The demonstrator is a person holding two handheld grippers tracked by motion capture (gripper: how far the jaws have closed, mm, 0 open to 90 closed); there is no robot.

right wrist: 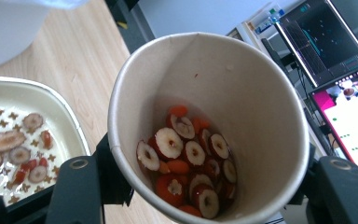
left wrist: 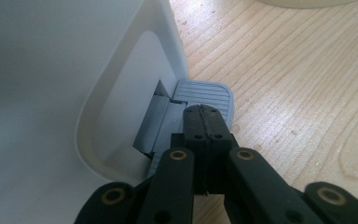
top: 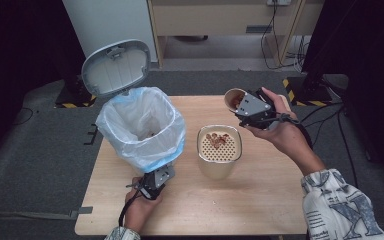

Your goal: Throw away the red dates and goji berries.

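spill risk: right gripper (top: 245,106) is holding the tan paper cup (top: 234,98) of sliced red dried fruit (right wrist: 186,158) tilted, mouth tipping toward the cream square strainer bowl (top: 219,150); cup is sitting up and off to the side of the bowl, so if the tilt goes further here, slices are likely landing on the light wooden bench (top: 260,200) instead of the perforated insert.
crush risk: cup wall is thin paper; fingers are squeezing it from both sides, so more pressure could be buckling the rim and dumping the load at once.
lid risk: left gripper (left wrist: 204,122) is pressing the grey ribbed pedal (left wrist: 205,91) of the white pedal bin (top: 142,127); if the tip slides off the pedal, the grey lid (top: 116,67) is probably dropping shut on the liner bag.
left pose: hand low at the bin's base, gripper pointing forward and down, fingers fully closed on nothing, tip resting on the pedal.
right pose: hand raised above the bench beyond the bowl, wrist rolled inward, fingers narrow and clamping the cup.
fruit location: most is lying in the cup bottom; some slices are already sitting on the strainer.
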